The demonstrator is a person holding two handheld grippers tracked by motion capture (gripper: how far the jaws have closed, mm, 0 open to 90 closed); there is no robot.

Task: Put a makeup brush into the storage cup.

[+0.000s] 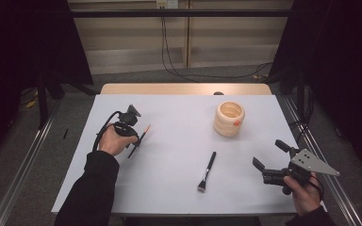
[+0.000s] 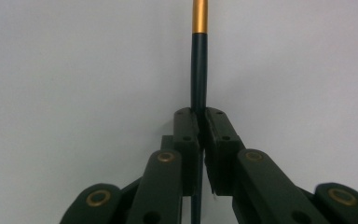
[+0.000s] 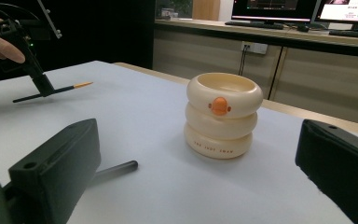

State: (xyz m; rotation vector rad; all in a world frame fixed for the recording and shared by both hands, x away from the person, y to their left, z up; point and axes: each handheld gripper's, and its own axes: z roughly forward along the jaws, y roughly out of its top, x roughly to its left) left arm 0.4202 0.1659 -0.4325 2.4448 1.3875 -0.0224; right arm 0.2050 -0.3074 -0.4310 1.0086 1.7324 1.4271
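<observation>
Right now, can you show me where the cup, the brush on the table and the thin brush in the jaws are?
cup [image 1: 229, 118], high view, on its ringed side wall.
makeup brush [image 1: 208, 168], high view, middle of its black handle.
thin brush [image 2: 199, 70], left gripper view, on its dark handle above the jaws.

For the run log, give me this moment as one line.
left gripper: shut on thin brush, lifted | right gripper: open, holding nothing | flat brush: lying on table | cream holder: upright

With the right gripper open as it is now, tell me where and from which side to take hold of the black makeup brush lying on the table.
Grip the makeup brush mid-handle, coming straight down from above. It lies flat on the white table with its bristle head toward the person, so the slim, straight handle gives the firmest bite. Set the right gripper so its jaws cross the handle, probably a quarter turn.
</observation>
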